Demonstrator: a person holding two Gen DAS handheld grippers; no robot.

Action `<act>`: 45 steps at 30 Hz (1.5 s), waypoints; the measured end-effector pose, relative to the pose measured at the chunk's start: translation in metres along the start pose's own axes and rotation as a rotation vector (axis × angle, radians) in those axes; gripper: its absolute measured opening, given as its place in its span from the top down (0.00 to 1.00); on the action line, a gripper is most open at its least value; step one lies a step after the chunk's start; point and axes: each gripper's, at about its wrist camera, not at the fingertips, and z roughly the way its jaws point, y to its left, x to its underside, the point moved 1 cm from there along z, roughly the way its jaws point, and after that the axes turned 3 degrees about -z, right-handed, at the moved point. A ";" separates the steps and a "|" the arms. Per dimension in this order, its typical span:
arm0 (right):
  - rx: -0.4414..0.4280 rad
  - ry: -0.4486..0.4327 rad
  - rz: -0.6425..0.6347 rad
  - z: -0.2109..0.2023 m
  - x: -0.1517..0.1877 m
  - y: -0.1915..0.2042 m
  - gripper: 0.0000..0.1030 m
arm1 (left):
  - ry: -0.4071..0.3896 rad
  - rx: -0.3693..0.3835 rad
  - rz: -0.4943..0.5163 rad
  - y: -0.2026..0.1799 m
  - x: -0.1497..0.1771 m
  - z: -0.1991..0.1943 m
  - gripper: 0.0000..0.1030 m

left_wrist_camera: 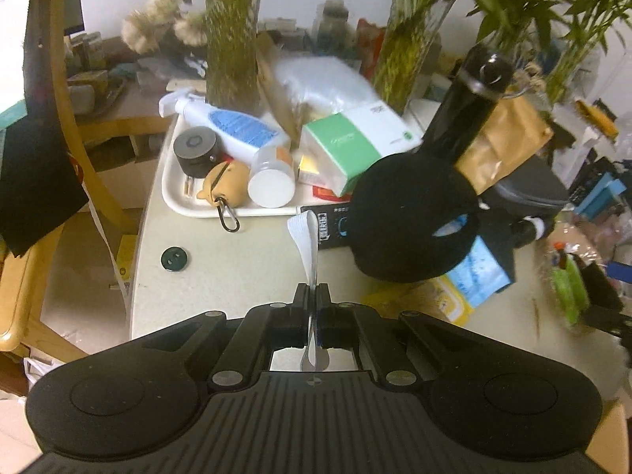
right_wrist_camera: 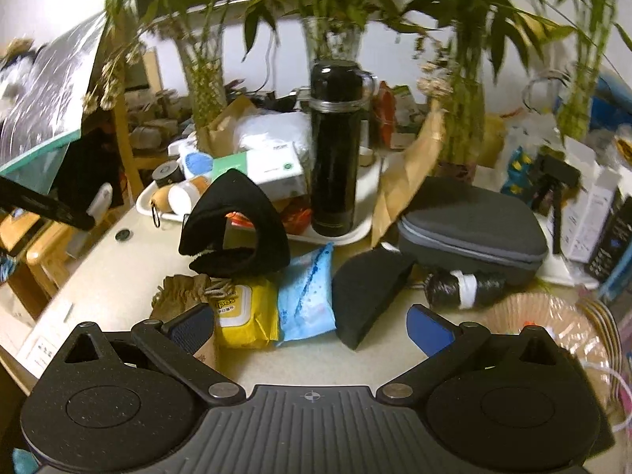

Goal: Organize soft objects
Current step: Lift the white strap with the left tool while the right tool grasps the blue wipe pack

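Table (left_wrist_camera: 237,260): cream, cluttered.
Black soft ring (left_wrist_camera: 410,217): on the table beside the tray (left_wrist_camera: 177,197), apart from both grippers.
Right gripper (right_wrist_camera: 312,326): tilted downward, fingers spread wide, empty, above wipes packs (right_wrist_camera: 272,308).
Left gripper (left_wrist_camera: 313,296): tilted downward, clamped on a white ribbon strip (left_wrist_camera: 304,245); lower end hidden.

Dim, warm indoor light with soft shadows; strong fisheye bending and dark corners at the edges; far plants (left_wrist_camera: 233,39) and the right side smear with motion blur, colours slightly washed
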 end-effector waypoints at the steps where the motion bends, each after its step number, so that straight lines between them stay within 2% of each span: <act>1: -0.002 0.004 -0.017 0.004 -0.001 0.002 0.01 | -0.006 0.006 0.000 -0.001 0.002 -0.004 0.97; 7: -0.037 0.028 -0.113 0.028 -0.002 0.014 0.03 | -0.045 0.029 0.005 -0.005 0.013 -0.029 0.97; 9: -0.050 0.035 -0.136 0.034 -0.003 0.016 0.09 | -0.056 0.036 0.002 -0.005 0.015 -0.035 0.97; 15: -0.091 0.056 -0.193 0.052 -0.001 0.022 0.13 | -0.073 0.054 0.004 -0.010 0.021 -0.046 0.97; 20: -0.050 0.096 -0.220 0.078 0.001 0.016 0.22 | -0.083 0.063 0.020 -0.016 0.023 -0.049 0.97; 33: -0.069 0.152 -0.131 0.132 0.005 -0.009 0.52 | -0.076 0.078 0.040 -0.022 0.024 -0.046 0.97; 38: -0.064 0.145 -0.119 0.140 0.004 -0.008 0.56 | -0.069 0.071 0.042 -0.022 0.023 -0.043 0.97; 42: -0.041 0.146 -0.126 0.141 0.002 -0.005 0.80 | -0.062 0.067 0.045 -0.023 0.023 -0.041 0.97; 45: -0.059 0.136 -0.125 0.136 -0.003 -0.003 0.87 | -0.059 0.064 0.049 -0.024 0.023 -0.040 0.97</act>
